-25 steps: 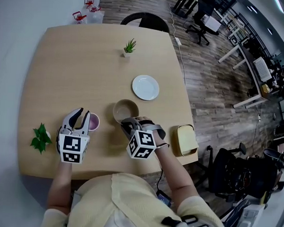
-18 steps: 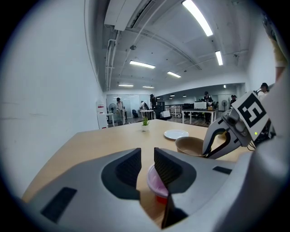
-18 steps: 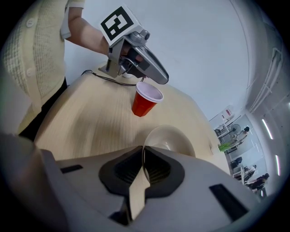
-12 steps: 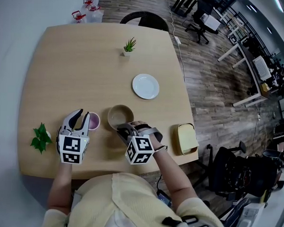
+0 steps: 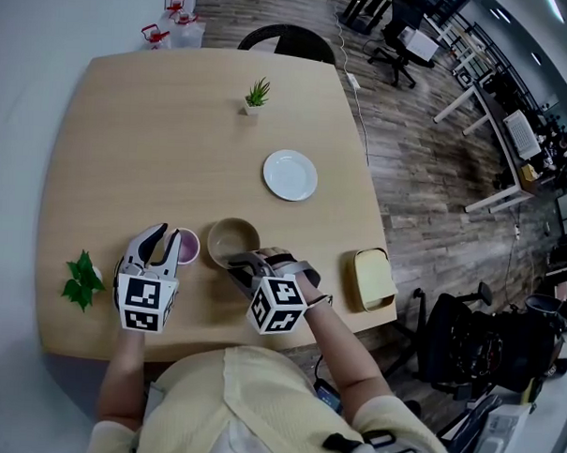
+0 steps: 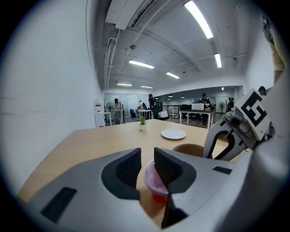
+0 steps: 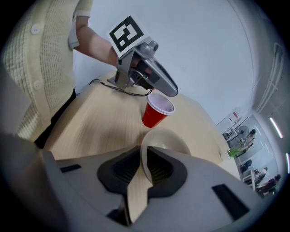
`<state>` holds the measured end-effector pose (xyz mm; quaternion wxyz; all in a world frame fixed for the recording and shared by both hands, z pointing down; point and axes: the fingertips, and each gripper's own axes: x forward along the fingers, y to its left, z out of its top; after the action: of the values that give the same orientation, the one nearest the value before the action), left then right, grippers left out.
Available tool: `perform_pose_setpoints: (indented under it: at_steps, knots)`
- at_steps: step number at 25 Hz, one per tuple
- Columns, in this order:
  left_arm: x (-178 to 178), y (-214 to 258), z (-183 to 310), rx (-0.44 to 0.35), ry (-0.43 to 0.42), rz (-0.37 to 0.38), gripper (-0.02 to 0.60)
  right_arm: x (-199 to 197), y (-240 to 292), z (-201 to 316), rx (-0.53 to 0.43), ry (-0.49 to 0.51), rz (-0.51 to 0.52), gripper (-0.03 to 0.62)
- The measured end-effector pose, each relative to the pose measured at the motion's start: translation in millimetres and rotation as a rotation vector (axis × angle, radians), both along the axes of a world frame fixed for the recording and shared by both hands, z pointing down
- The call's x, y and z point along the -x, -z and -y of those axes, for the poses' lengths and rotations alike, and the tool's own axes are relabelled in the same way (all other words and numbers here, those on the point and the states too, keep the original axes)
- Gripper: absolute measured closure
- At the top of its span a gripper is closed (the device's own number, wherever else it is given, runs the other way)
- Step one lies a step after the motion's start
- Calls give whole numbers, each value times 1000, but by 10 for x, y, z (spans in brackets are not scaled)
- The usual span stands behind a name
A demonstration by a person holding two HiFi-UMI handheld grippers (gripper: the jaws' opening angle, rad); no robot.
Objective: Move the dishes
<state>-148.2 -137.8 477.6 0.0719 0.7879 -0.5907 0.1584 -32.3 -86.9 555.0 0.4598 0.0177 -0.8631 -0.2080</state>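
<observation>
Table: pale wood table [image 5: 146, 149] with rounded corners, seen from above; 12 o'clock is its far edge.
Room: white wall along the left, wood-plank floor [image 5: 417, 180] on the right, with desks and black office chairs beyond.
Leaf sprig: a green sprig [image 5: 81, 278] lies at the table's 8 o'clock edge.
Left arm: a bare forearm rises from 6 o'clock, and the marker cube faces the camera.
Left gripper: the left gripper [image 5: 164, 239] points toward 12 o'clock. Its jaws are nearly together, with the near rim of the cup [image 5: 188, 245] between them.
Cup: red outside and pale inside, upright on the table at about 6 o'clock, just left of the bowl [image 5: 232, 239].
Bottles: two red-capped bottles [image 5: 170, 23] stand on the floor off the 11 o'clock corner.
Bowl: tan, at about 5 o'clock. From the right gripper view it looks tipped up on its near edge.
Right gripper: the right gripper [image 5: 237, 262] points toward 10 o'clock, with its jaws clamped on the bowl's near rim, one inside and one outside.
Right arm: a bare forearm slants in from 5 o'clock, out of a pale yellow sleeve.
Potted plant: a small green plant in a white pot [image 5: 256, 95] stands at 1 o'clock.
Chair: a dark chair back [image 5: 287, 38] sits just past the far edge.
Plate: a white plate [image 5: 290, 174] lies flat at 3 o'clock, well apart from the bowl.
Box: a pale yellow box [image 5: 370, 279] sits at the 4 o'clock corner.
</observation>
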Motion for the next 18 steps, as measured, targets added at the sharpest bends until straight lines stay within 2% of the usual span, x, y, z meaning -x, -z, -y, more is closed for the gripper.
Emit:
perform_pose_setpoints:
  at_steps: [2,5,8,12,15,18]
  knots:
    - [6,1,3,-2,4,-5,486,6,60,-18,49,-25,34,492]
    - [13,9,10,-2,13,-19,486,-6,180,-7,106,-67,88,467]
    - [-2,31,24,-3,10,-25,486,-31,360,87,170,-150,200,462]
    - [-42,87,64,-5,2,-31,486,-186,576,440,230,-347,377,458]
    - [-92,130,94,-11,-7,-26,486,-410,629,765,225,-514,454,461]
    - [-153,166,144,-19,-21,-16,486,-672,668,1090,203,-696,516,524]
